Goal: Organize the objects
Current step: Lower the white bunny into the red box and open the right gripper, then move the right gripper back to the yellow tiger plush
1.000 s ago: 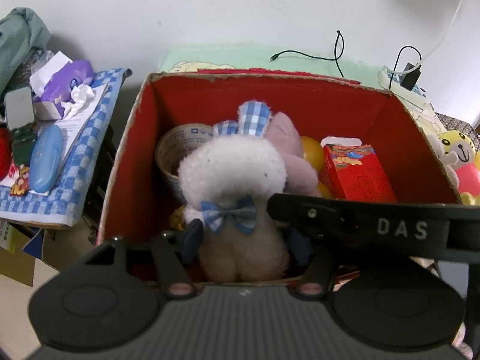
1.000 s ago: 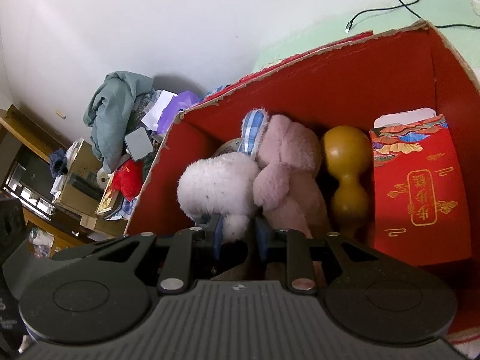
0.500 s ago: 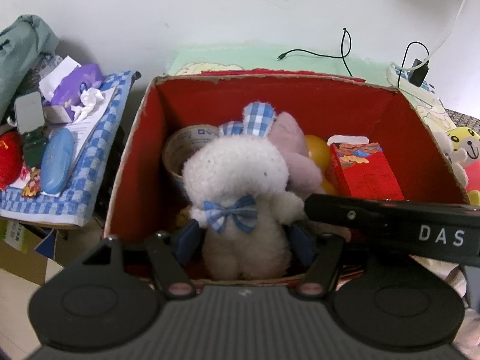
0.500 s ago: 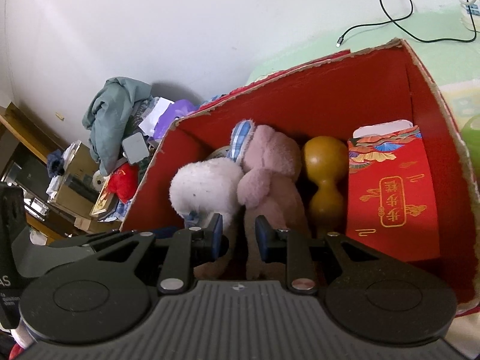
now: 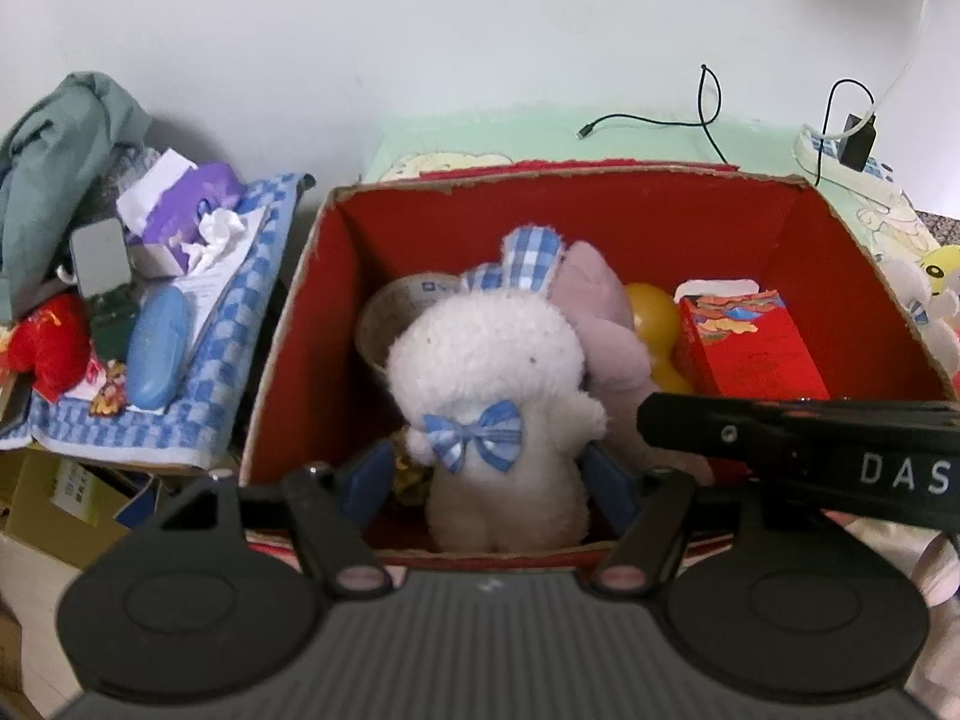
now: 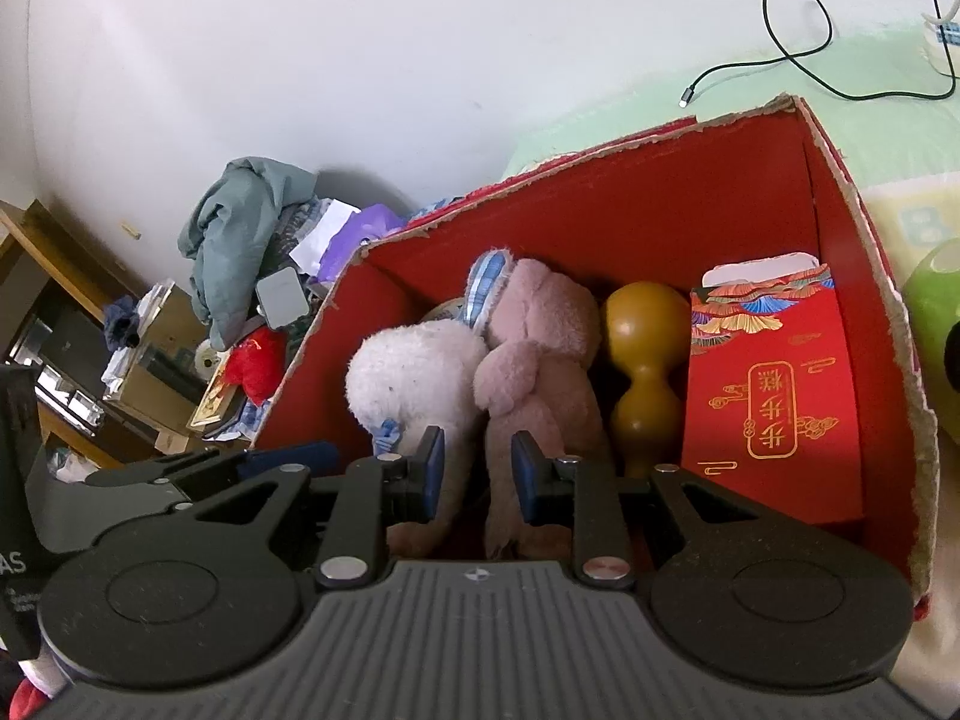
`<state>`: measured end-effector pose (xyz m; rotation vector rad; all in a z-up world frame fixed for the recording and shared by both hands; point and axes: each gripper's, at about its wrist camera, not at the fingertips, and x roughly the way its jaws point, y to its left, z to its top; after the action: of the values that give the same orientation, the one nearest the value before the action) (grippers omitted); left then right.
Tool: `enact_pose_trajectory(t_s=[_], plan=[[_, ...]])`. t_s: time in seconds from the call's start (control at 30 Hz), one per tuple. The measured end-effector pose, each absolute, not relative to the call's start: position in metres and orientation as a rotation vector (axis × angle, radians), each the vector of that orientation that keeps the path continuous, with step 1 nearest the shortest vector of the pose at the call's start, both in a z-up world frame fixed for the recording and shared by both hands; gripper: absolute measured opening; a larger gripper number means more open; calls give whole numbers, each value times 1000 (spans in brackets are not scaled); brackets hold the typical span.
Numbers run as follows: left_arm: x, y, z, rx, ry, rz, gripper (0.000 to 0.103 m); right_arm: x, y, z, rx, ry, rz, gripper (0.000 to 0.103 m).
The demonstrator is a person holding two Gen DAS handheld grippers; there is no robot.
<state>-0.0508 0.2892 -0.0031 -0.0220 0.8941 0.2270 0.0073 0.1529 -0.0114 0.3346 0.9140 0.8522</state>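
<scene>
Soft even light; fisheye-bent, dark corners.

The left gripper (image 5: 489,471) stands wide open, pads at nine and three o'clock. The right gripper (image 6: 477,474) gapes narrower.
</scene>
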Motion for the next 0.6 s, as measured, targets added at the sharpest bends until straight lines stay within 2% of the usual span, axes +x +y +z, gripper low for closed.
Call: enact_pose_trajectory(t_s=[0.33,0.6], plan=[[-69,267,34,-24,811,195,71,1,114,9,410,835,893,29],[-61,202,61,-46,748,16,67,3,37,22,483,782,842,30]])
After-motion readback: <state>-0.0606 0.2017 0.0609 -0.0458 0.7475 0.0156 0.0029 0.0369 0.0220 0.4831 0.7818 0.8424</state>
